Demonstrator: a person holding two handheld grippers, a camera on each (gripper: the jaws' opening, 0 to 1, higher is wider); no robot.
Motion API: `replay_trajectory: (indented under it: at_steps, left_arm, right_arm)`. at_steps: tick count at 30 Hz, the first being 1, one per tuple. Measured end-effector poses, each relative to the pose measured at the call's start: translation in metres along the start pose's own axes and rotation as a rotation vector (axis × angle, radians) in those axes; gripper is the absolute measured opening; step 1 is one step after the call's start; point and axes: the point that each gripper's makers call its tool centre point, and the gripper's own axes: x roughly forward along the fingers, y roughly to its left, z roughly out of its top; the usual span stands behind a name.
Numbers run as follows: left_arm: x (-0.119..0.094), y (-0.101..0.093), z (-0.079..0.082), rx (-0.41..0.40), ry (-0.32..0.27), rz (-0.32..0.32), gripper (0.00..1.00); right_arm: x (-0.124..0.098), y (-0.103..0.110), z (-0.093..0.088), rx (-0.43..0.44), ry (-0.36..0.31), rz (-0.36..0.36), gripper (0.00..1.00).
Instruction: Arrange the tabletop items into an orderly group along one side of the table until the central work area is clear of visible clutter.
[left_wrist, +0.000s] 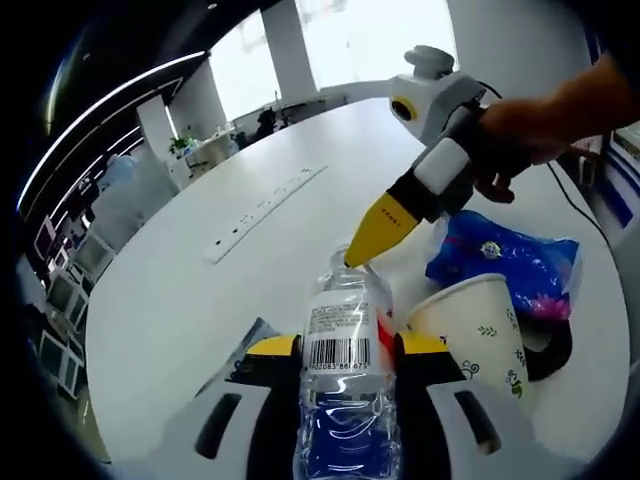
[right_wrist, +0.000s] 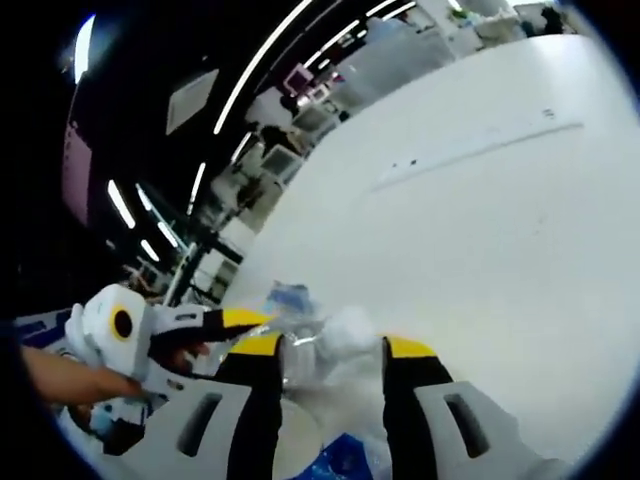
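Note:
A clear water bottle (left_wrist: 346, 400) with a white barcode label stands between my left gripper's (left_wrist: 350, 346) yellow-tipped jaws, which are shut on its body. My right gripper (left_wrist: 352, 262) comes in from the upper right, held by a hand, with its yellow tips at the bottle's cap. In the right gripper view the blurred top of the bottle (right_wrist: 340, 332) lies between the spread jaws of my right gripper (right_wrist: 335, 348); contact is not clear. The left gripper (right_wrist: 150, 340) shows at the left there.
A white paper cup (left_wrist: 482, 330) with a leaf print stands just right of the bottle. Behind it lies a blue tissue pack (left_wrist: 515, 262), with a black object (left_wrist: 552, 352) beside it. A white power strip (left_wrist: 262, 212) runs across the white table (left_wrist: 170, 300).

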Motion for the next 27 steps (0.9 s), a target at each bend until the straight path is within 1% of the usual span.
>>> replay_trajectory:
  at_steps: [2,5,7,8,10,11,12,13,14,15,16,17,18,21,22,24,26,27]
  left_arm:
    - [0.0,0.0,0.0,0.006,-0.007,0.003,0.34]
    - [-0.001,-0.001,0.001,0.01,-0.012,0.001,0.34]
    - [-0.001,-0.001,0.001,0.022,-0.015,0.002,0.34]
    - [-0.001,0.0,0.0,0.013,-0.016,0.002,0.34]
    - [-0.001,0.0,0.0,0.01,-0.02,0.003,0.35]
    - [-0.002,0.001,0.0,0.009,-0.02,0.006,0.35]
    - [-0.002,0.001,0.0,0.015,-0.025,0.006,0.35]
    - [-0.003,0.002,-0.001,0.009,-0.028,0.003,0.36]
    - [-0.005,0.002,-0.002,0.019,-0.03,0.006,0.36]
    - [-0.006,0.001,-0.001,0.023,-0.037,0.001,0.36]
    - [-0.007,0.0,-0.001,0.026,-0.038,0.001,0.36]
    - [-0.007,0.0,-0.001,0.035,-0.041,0.004,0.36]
    - [-0.006,0.0,-0.001,0.026,-0.042,0.005,0.36]
    - [-0.007,0.0,0.0,0.037,-0.042,0.011,0.36]
    - [-0.007,0.0,0.0,0.054,-0.043,0.014,0.35]
    - [-0.007,-0.001,-0.001,0.055,-0.045,0.015,0.35]
    - [-0.009,-0.001,0.0,0.059,-0.06,0.018,0.35]
    - [-0.009,-0.001,0.0,0.067,-0.057,0.023,0.35]
  right_arm:
    - [0.0,0.001,-0.003,0.06,0.015,0.013,0.35]
    - [0.002,0.003,-0.005,0.104,0.027,0.032,0.34]
    - [0.002,0.004,-0.005,0.104,0.025,0.029,0.34]
    - [0.002,0.005,-0.005,0.101,0.025,0.029,0.34]
    - [0.001,0.006,-0.004,0.077,0.018,0.024,0.33]
    - [0.0,0.003,0.001,0.015,0.0,0.009,0.31]
    - [-0.002,0.002,0.002,-0.015,-0.003,0.002,0.27]
    - [-0.004,0.0,0.002,-0.02,0.001,-0.009,0.23]
    - [-0.007,-0.004,0.008,-0.097,-0.016,-0.028,0.15]
    - [-0.008,0.004,0.002,-0.125,0.025,0.017,0.13]
    - [-0.006,0.003,0.004,-0.084,0.008,-0.002,0.13]
    - [-0.005,0.002,0.005,-0.081,0.006,-0.002,0.13]
    - [-0.004,0.002,0.003,-0.077,0.009,-0.002,0.13]
    - [-0.003,-0.001,0.001,-0.026,0.003,-0.004,0.13]
    - [-0.002,-0.002,0.001,-0.015,0.001,-0.002,0.14]
    - [-0.002,-0.001,0.0,0.004,-0.001,0.001,0.14]
    - [-0.001,-0.001,-0.003,0.036,0.013,0.008,0.19]
    - [0.002,0.001,-0.003,0.083,0.007,0.019,0.21]
